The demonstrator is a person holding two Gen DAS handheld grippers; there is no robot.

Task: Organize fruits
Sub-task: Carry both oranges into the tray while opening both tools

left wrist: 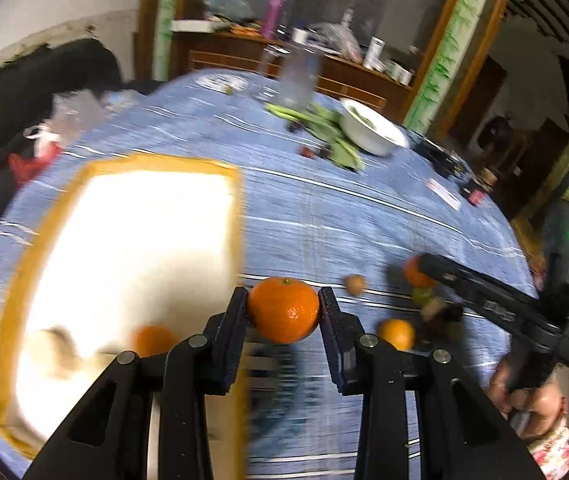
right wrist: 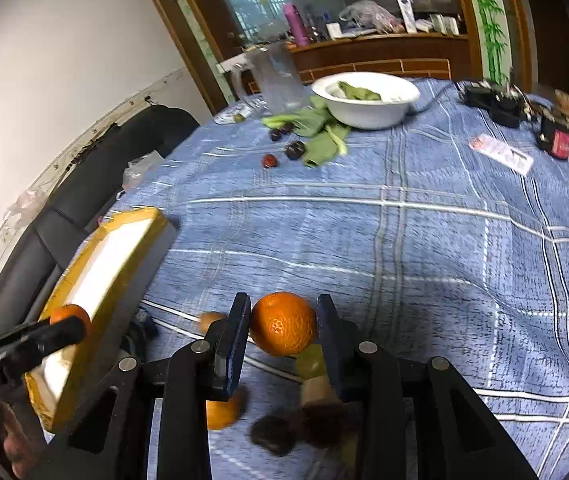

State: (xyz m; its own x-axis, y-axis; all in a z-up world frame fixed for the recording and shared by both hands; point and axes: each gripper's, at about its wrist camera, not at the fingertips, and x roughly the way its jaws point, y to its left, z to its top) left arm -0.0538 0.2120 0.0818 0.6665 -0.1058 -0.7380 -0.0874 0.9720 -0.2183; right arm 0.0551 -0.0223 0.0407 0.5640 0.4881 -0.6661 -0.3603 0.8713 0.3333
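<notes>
My left gripper [left wrist: 283, 300] is shut on an orange [left wrist: 283, 309] and holds it just right of a white tray with a yellow rim [left wrist: 239, 216]. One orange [left wrist: 152, 339] and a pale fruit lie in the tray. My right gripper [right wrist: 283, 314] is shut on another orange [right wrist: 283, 323] above a small pile of fruit: a green one [right wrist: 310, 360], dark ones [right wrist: 272, 434] and an orange [right wrist: 222, 410]. A brown fruit [left wrist: 354, 284] and an orange [left wrist: 396, 334] lie on the cloth. The right gripper also shows in the left wrist view [left wrist: 424, 268].
The table has a blue checked cloth [right wrist: 404, 240]. At the far side stand a white bowl [right wrist: 364, 98], green leaves [right wrist: 320, 136], dark plums [right wrist: 294, 150] and a clear jug [right wrist: 280, 76]. Small items lie far right [right wrist: 500, 152]. A black sofa [right wrist: 96, 168] is left.
</notes>
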